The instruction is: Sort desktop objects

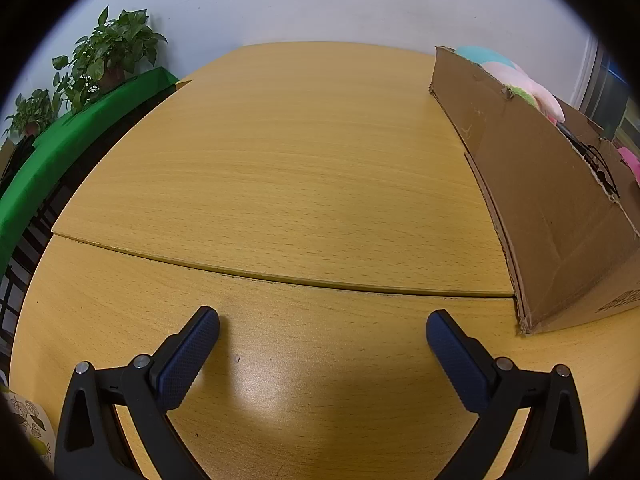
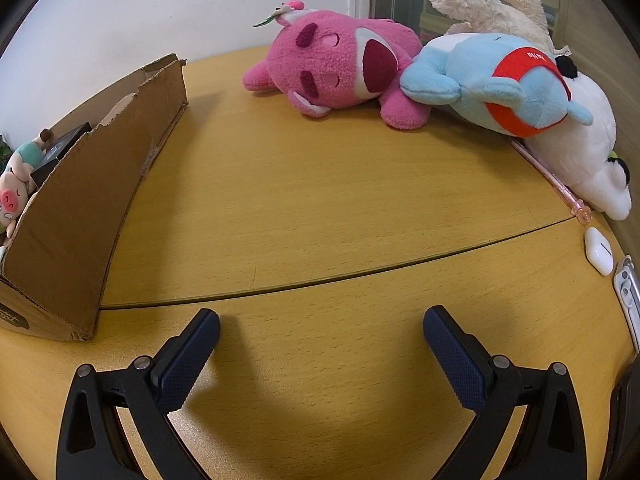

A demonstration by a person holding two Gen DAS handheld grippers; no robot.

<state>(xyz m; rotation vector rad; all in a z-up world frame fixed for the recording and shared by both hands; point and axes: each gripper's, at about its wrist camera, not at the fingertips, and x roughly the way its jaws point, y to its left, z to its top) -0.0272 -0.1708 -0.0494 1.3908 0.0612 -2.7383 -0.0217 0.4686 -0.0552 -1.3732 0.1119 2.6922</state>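
A cardboard box (image 1: 532, 184) stands on the wooden table (image 1: 280, 160), right of my left gripper (image 1: 322, 330), which is open and empty low over the table. The box also shows in the right wrist view (image 2: 88, 200), left of my right gripper (image 2: 320, 328), also open and empty. Inside the box lie a pig plush (image 2: 14, 192) and a dark item (image 2: 56, 152). Far across the table lie a pink plush (image 2: 340, 64), a blue plush (image 2: 500, 80), a white plush (image 2: 588, 152) and a cream plush (image 2: 492, 4).
A pink pen (image 2: 560, 188), a white earbud case (image 2: 599, 255) and a silver-white device (image 2: 630, 300) lie at the table's right edge. Green-covered furniture (image 1: 60, 160) with potted plants (image 1: 108, 52) stands left of the table. A patterned item (image 1: 32, 424) sits at the lower left.
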